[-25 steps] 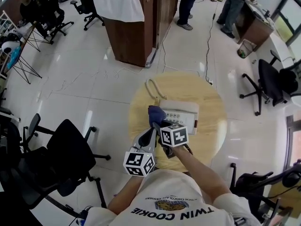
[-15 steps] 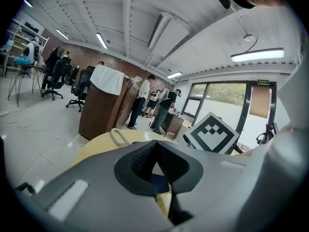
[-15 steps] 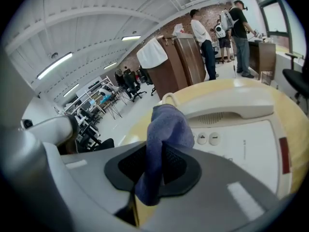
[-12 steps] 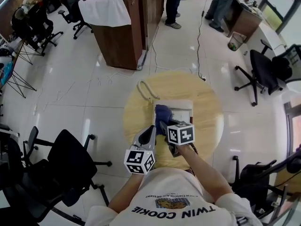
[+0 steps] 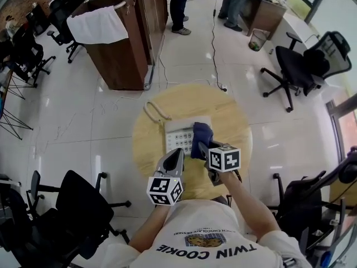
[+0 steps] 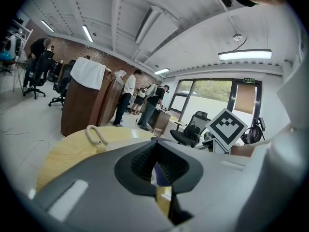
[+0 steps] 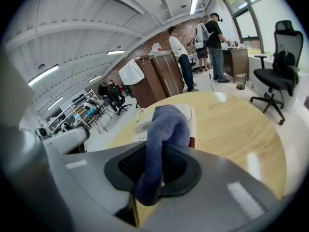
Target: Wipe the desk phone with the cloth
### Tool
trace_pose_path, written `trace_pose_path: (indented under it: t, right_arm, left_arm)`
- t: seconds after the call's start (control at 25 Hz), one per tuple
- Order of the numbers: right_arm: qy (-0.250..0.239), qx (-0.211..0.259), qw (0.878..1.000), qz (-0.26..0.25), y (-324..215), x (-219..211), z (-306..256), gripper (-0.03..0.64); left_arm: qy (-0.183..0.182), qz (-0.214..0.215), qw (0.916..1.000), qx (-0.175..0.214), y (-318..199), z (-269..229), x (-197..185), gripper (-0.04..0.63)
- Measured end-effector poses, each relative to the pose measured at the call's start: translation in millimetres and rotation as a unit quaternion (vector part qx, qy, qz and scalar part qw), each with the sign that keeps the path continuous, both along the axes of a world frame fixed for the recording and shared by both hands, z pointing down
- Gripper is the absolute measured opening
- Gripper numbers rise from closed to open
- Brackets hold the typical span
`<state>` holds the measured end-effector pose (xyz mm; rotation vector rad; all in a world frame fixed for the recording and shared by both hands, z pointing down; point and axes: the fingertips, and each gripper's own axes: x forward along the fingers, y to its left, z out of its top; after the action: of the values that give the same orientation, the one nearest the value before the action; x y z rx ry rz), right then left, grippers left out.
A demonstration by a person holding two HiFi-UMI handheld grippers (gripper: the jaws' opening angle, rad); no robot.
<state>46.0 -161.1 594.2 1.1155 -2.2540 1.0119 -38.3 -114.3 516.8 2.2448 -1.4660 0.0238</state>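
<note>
A white desk phone lies on the round wooden table, its coiled cord trailing off to the far left. My right gripper is shut on a blue cloth, which rests on the phone's right part. In the right gripper view the cloth hangs out between the jaws and covers part of the phone. My left gripper is shut on nothing at the phone's near edge. In its own view the cord and the right gripper's marker cube show.
A brown lectern draped with a white towel stands beyond the table. Black office chairs sit at the near left, near right and far right. People stand at the back. A cable runs over the floor.
My right gripper has drawn the cloth across the phone from its left end to its right part. The left gripper has stayed at the near edge. The head view has shifted.
</note>
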Motion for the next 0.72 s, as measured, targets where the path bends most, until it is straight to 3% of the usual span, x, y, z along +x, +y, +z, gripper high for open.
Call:
trace_pose_path:
  t: [0.2,0.4,0.56,0.72]
  right_arm:
    - [0.004,0.005,0.999,0.033,-6.9,31.4,-2.3,0.064]
    - [-0.016,0.009,0.999,0.029,0.8,24.6,-18.2,0.064]
    - [-0.066,0.029,0.997,-0.016,26.1,-22.1,-46.1,0.064]
    - [-0.070,0.008,0.993,-0.097,65.6,-77.7,-31.3,0.064]
  left_arm:
    - [-0.001,0.013,0.9999,-0.001,-2.2,1.1,9.1,-0.008]
    - [-0.002,0.010,0.9999,0.006,3.1,-3.8,6.1,-0.008]
    - [-0.011,-0.013,0.9999,-0.002,13.1,4.1,-13.0,-0.008]
    - [-0.017,-0.045,0.9988,-0.013,23.9,10.7,-36.2,-0.008]
